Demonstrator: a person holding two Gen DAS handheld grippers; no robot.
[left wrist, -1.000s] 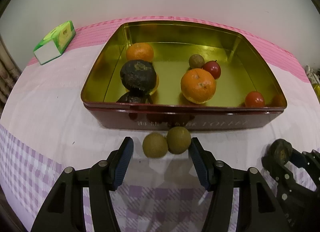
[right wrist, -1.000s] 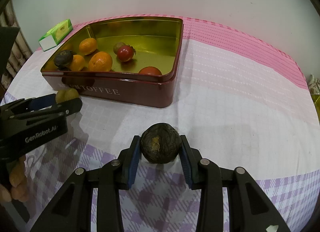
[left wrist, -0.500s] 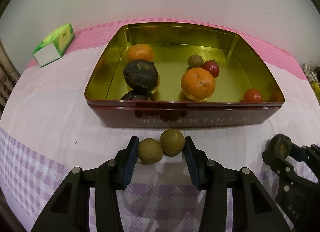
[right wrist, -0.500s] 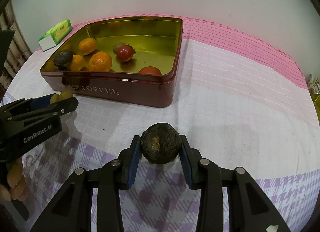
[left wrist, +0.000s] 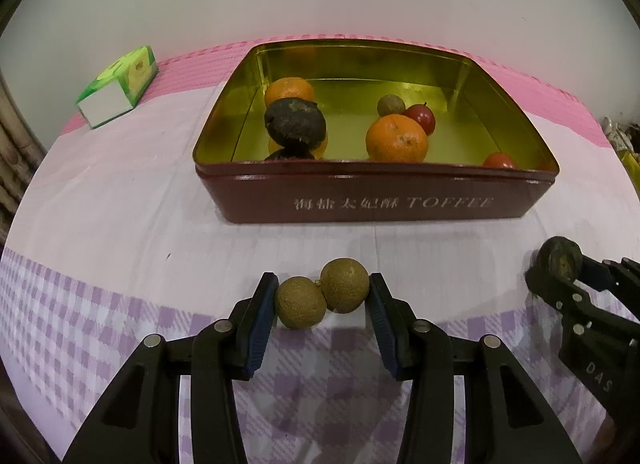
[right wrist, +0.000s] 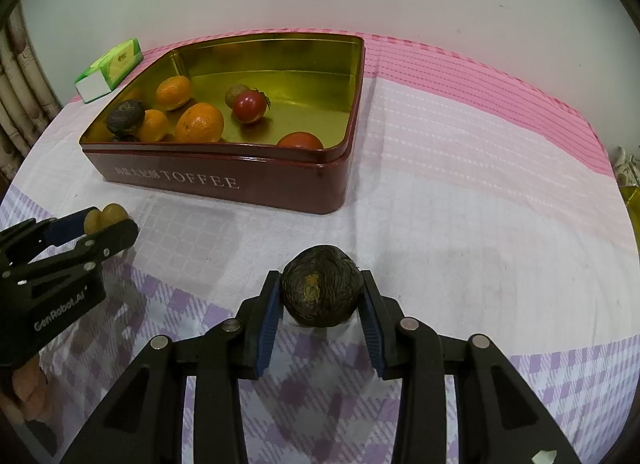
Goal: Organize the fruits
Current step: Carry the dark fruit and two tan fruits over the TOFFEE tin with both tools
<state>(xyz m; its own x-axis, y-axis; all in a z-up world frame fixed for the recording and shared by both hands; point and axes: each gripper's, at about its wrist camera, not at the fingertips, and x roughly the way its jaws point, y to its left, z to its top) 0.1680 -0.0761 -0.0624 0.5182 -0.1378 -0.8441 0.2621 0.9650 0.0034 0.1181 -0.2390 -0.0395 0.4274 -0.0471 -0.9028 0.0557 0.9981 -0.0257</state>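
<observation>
A: Right, where do the loose fruits sit?

B: The two small brown-green fruits lie side by side on the tabletop, touching each other, just in front of the red toffee tin. The left gripper has just been closing and now pinches the pair, one blue pad against each outer side.

A: And the other hand?

B: The right gripper is clamped on a dark wrinkled fruit, which rests on the checked part of the cloth, well apart from the tin's right corner.

A: What is inside the tin?

B: On its gold floor, near the left wall, an orange with a dark wrinkled fruit in front of it. Toward the middle, a bigger orange, with a small brown fruit and a red tomato just behind it. Another tomato sits by the front right corner, half hidden by the rim.

A: Anything beyond that?

B: A green and white tissue pack lies to the left of the tin, on the pink stripe near the wall. In the right wrist view, fingers show under the left gripper's body.
</observation>
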